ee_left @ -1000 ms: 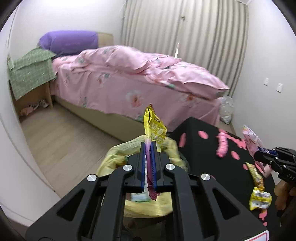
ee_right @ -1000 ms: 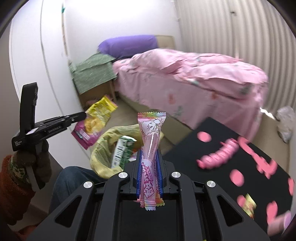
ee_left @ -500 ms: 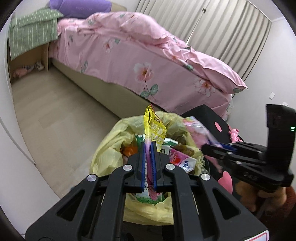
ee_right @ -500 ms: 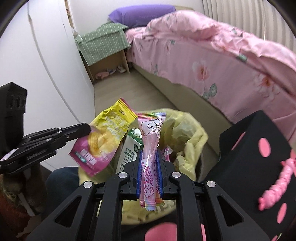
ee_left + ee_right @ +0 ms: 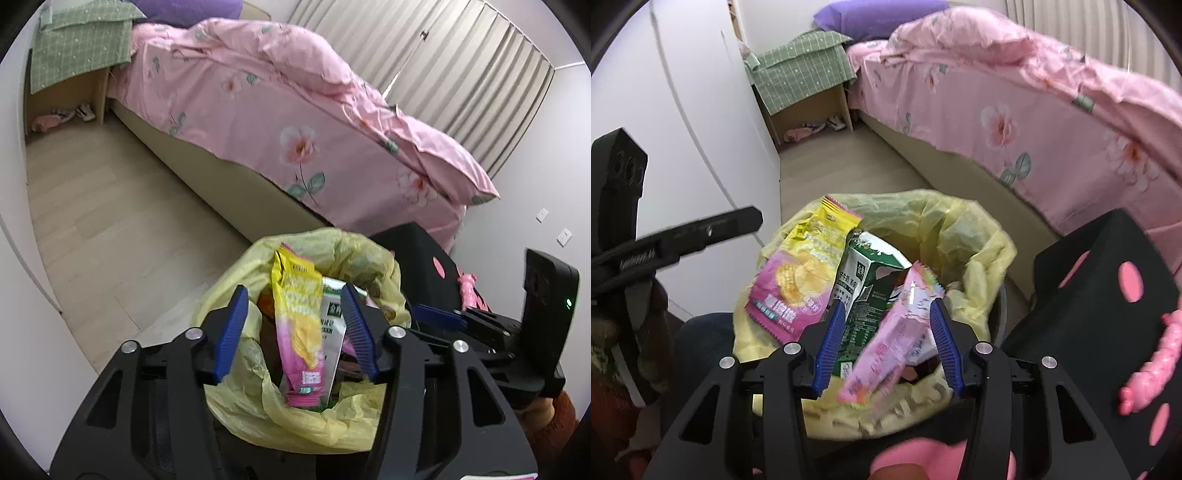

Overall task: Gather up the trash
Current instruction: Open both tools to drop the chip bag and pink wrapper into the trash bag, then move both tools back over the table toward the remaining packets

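**Both wrappers let go over the lined bin**

The left gripper (image 5: 293,328) hangs over the bin with the yellow liner (image 5: 236,273). Its blue fingers (image 5: 231,332) stand wide apart, having just been opening, and the yellow-and-pink snack packet (image 5: 299,328) sits upright between them without either pad pressing on it. The packet's lower end rests down inside the liner, leaning against a green-and-white milk carton (image 5: 332,321) at its 3 o'clock.

From the right wrist view, the right gripper (image 5: 886,339) is also above the bin, its fingers (image 5: 829,347) likewise spread wide after just opening. The pink candy wrapper (image 5: 890,343) lies tilted between them, blurred, its top corner toward 1 o'clock and its bottom toward 7 o'clock; neither pad grips it. It lies partly over the milk carton (image 5: 864,291), which stands in the middle of the bin. The snack packet (image 5: 798,280) shows here at 10 o'clock of the carton, leaning on the liner's (image 5: 975,236) rim.

The black surface with pink spots (image 5: 1108,306) stands just beside the bin at 3 o'clock, with a pink toy (image 5: 1152,365) on it. A bed with a pink floral cover (image 5: 280,110) fills the far side, from 12 to 2 o'clock.
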Demonstrator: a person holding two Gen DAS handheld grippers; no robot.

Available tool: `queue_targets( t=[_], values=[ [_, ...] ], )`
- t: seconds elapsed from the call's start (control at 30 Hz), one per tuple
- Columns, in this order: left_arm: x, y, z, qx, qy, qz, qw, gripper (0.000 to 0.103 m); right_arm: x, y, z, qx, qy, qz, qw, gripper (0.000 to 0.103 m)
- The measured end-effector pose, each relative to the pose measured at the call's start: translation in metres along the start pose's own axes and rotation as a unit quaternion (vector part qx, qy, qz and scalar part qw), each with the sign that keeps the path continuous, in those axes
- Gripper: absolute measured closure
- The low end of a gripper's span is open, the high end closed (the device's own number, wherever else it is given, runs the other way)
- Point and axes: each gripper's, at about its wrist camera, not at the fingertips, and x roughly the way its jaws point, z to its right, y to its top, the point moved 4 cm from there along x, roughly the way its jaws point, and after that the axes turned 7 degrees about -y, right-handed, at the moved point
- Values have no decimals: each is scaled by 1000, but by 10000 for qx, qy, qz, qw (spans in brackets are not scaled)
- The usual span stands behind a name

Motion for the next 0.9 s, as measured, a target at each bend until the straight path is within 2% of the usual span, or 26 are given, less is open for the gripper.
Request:
queue_targets(
  t=[0.13,0.27,0.4,0.43,0.53,0.7,0.77,0.9],
  values=[
    [-15,5,13,93,107,197,9997,50,-40,-6,15,-54,-271,328,9991,57],
    [-23,4,39,290,23,214,9993,49,-93,-21,42,83,-582,665,9961,57],
    [-23,-7,76,600,-127,126,9980,48,-144,-48,72,257,-995,912,9905,55],
    [-21,-12,87,672,-197,67,9975,47,-153,-53,79,295,-1084,951,9891,50],
    [-12,-29,119,950,-420,-172,9944,47,-184,-84,101,503,-1378,1097,9831,49],
    [5,-69,175,1476,-897,-612,9831,47,-229,-142,144,1150,-1569,1276,9726,45],
    [9,-81,193,1639,-1061,-716,9781,47,-240,-163,154,1285,-1632,1201,9708,43],
    [18,-111,235,2107,-1447,-1068,9609,47,-247,-203,169,1385,-1943,840,9675,43]
  ],
)
